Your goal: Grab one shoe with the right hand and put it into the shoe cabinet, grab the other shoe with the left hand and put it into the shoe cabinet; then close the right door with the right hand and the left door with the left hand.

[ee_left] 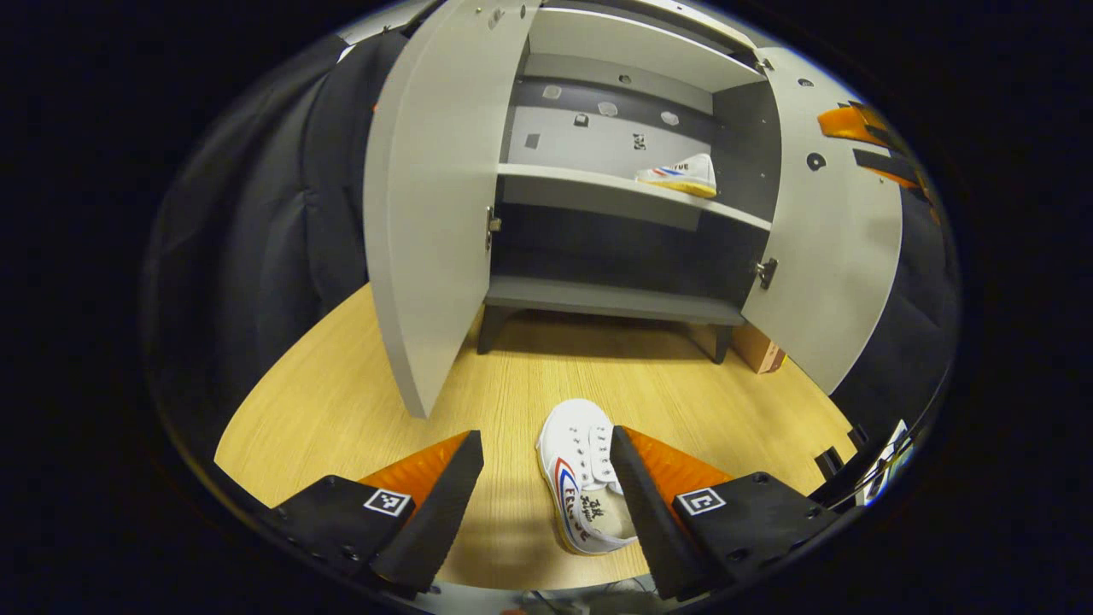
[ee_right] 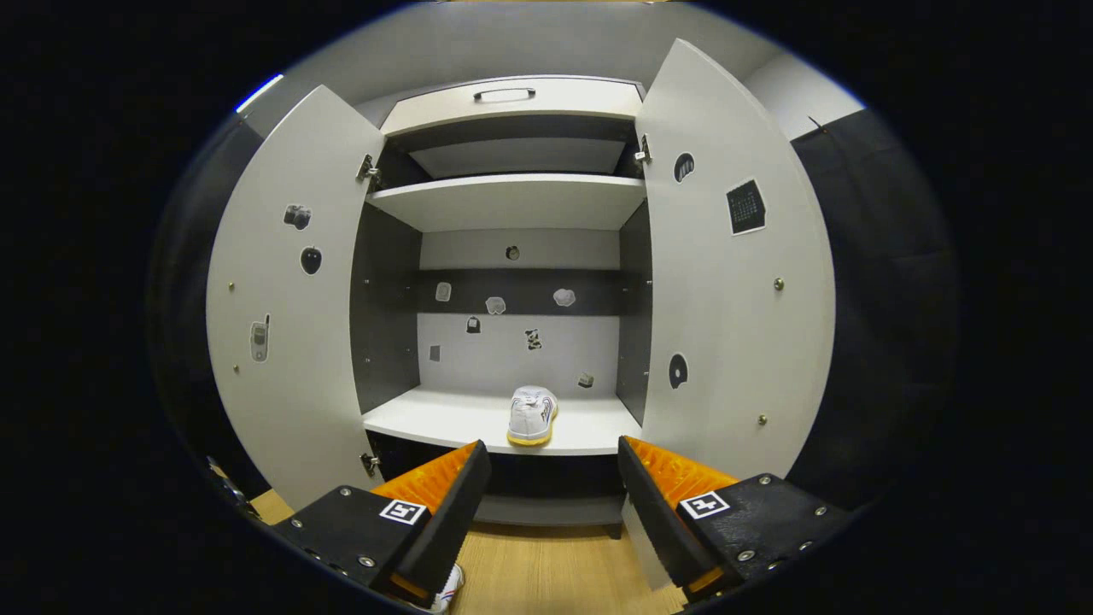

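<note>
In the left gripper view the left tongs (ee_left: 546,478) stand spread wide and grip nothing. A white shoe (ee_left: 583,478) with red and blue side stripes lies on the wooden floor (ee_left: 341,410) between the two fingers, toe pointing to 12 o'clock; the finger at 4 o'clock sits at the shoe's edge, and whether it touches cannot be told. The finger at 7 o'clock is well apart from the shoe.

Beyond the shoe, toward 12 o'clock, stands the shoe cabinet (ee_left: 615,299) with both doors swung open — the left door (ee_left: 427,213) at 10 o'clock, the right door (ee_left: 832,248) at 2 o'clock. The second shoe (ee_left: 679,175) rests on the middle shelf (ee_left: 581,192), near its right end, sole down. A small brown box (ee_left: 758,350) sits on the floor just beside the cabinet's right foot.

In the right gripper view the right tongs (ee_right: 551,487) are likewise spread and empty, facing the open cabinet straight on. The shelved shoe (ee_right: 531,416) shows end-on at 12 o'clock from the fingers, upright near the front edge of the shelf (ee_right: 427,418). Small stickers dot the back panel and the insides of the doors. At 7 o'clock, under the left finger, a bit of the floor shoe (ee_right: 448,589) peeks out.
</note>
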{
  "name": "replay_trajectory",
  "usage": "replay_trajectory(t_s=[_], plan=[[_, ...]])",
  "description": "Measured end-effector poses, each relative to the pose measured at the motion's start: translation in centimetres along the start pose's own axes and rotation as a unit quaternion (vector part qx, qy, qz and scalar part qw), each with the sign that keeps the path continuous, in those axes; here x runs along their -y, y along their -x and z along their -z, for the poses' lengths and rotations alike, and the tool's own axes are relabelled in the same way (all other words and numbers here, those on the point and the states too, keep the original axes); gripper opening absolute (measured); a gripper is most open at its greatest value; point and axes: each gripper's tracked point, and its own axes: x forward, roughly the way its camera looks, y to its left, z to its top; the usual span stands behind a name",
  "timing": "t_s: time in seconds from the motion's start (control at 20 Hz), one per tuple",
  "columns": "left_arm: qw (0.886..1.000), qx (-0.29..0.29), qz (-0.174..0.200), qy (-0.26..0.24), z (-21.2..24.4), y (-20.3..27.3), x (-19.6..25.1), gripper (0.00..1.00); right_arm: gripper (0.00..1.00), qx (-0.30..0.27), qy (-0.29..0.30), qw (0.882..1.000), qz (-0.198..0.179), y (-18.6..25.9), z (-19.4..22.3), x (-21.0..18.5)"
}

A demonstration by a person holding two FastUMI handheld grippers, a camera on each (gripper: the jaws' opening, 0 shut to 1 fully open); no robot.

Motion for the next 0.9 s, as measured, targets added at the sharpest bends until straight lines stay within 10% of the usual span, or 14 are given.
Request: replay_trajectory(t_s=[0.9], plan=[[0.987, -0.162, 0.019, -0.007, 9.1, -7.4, 0.5, 0.97, 0.93, -0.030, -0.008, 0.999, 0.014, 3.5, 3.5, 3.1]])
